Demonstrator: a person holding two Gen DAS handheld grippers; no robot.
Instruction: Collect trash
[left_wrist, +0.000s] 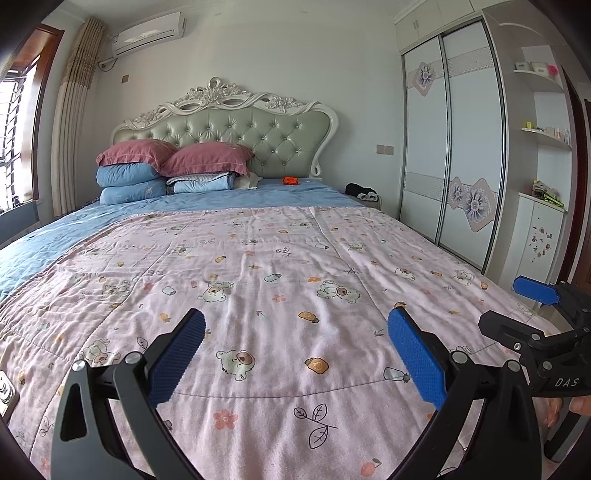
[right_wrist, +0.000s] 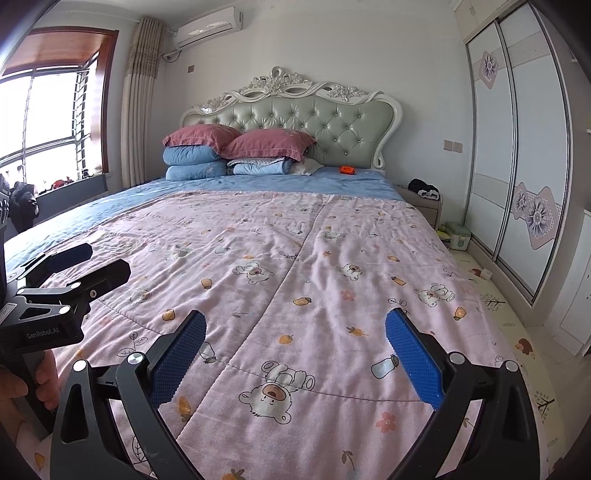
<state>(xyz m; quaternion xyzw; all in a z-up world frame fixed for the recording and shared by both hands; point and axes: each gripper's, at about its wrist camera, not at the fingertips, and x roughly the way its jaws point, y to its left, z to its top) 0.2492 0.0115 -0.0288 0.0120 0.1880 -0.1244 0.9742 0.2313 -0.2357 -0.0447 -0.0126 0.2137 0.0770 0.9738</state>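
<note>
A: L to R. What's at the left?
B: Window (right_wrist: 48, 122), curtain (right_wrist: 138, 103), AC (right_wrist: 208, 26) on the wall above. Dark bag (right_wrist: 24, 206) on the sill by the bed's left edge.

A: Bed?
B: Bed (right_wrist: 258, 184) w/ pink bear quilt (right_wrist: 295, 295) over most of it, blue sheet showing at the head end and left edge. Pillows (right_wrist: 236, 147) stacked at the head, left of centre, against the headboard (right_wrist: 295, 110).

A: Trash?
B: Only candidate is a small orange thing (right_wrist: 347, 170) on the blue sheet, head end, right of the pillows, near the headboard. Too small to tell what it is. Well apart from both tools.

A: Tools?
B: Left gripper (left_wrist: 295, 354): jaws wide apart, nothing between, over the quilt at the foot edge. Right gripper (right_wrist: 295, 354): same, spread wide, empty. They sit side by side; a hand (right_wrist: 22, 384) holds the left one's handle.

A: Right side?
B: Nightstand (right_wrist: 424, 206) w/ dark cloth (right_wrist: 423, 186) on top, box (right_wrist: 458, 236) on the floor, then wardrobe (right_wrist: 517, 147). Shelves (left_wrist: 543, 136) beyond it.
</note>
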